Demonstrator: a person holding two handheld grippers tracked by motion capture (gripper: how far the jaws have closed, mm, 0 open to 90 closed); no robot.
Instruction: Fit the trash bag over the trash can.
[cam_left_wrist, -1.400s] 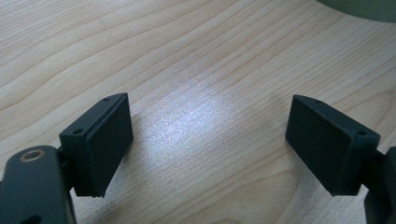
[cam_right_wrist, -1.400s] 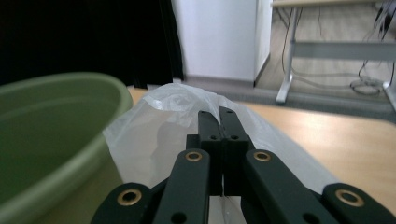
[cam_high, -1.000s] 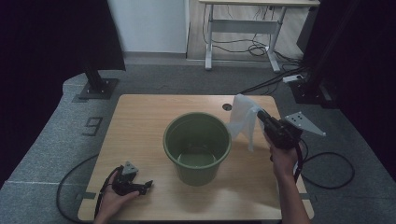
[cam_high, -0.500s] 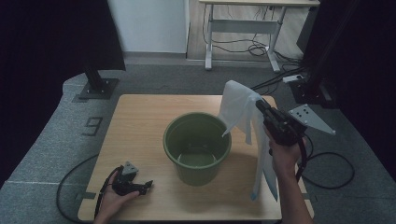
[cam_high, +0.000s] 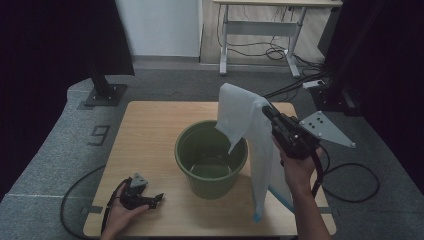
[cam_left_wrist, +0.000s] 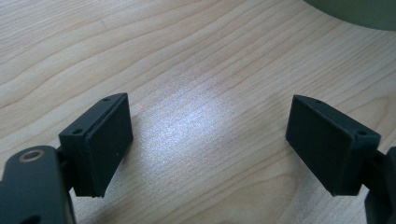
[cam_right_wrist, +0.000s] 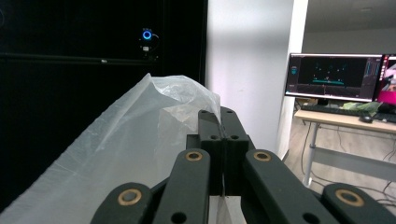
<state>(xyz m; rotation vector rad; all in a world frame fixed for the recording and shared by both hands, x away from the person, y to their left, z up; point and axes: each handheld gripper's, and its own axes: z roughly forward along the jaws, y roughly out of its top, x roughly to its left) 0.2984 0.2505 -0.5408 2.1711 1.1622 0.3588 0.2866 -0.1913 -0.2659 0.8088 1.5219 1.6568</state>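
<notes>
Translucent white plastic bag (cam_high: 245, 130) pinched at its upper edge in right gripper (cam_high: 268, 112), jaws pressed fully together on the film. Bag raised above wooden table (cam_high: 150, 130); one fold draped over near rim of green bucket (cam_high: 211, 157), remainder hanging down beside bucket on right-hand side of high view, blue-edged lower end near front edge of table. In right gripper view: crumpled bag (cam_right_wrist: 140, 140) bunched around and to the left of the shut jaws, right gripper (cam_right_wrist: 223, 122) pointing level toward a white wall, with monitor (cam_right_wrist: 334, 77) on a desk behind.

Left gripper (cam_high: 150, 199) held in left hand (cam_high: 122, 212) at near left corner of table, well apart from bucket. In left gripper view: left gripper (cam_left_wrist: 208, 135) wide apart, nothing between the pads, bare wood below, edge of bucket (cam_left_wrist: 359, 11) at top right.
</notes>
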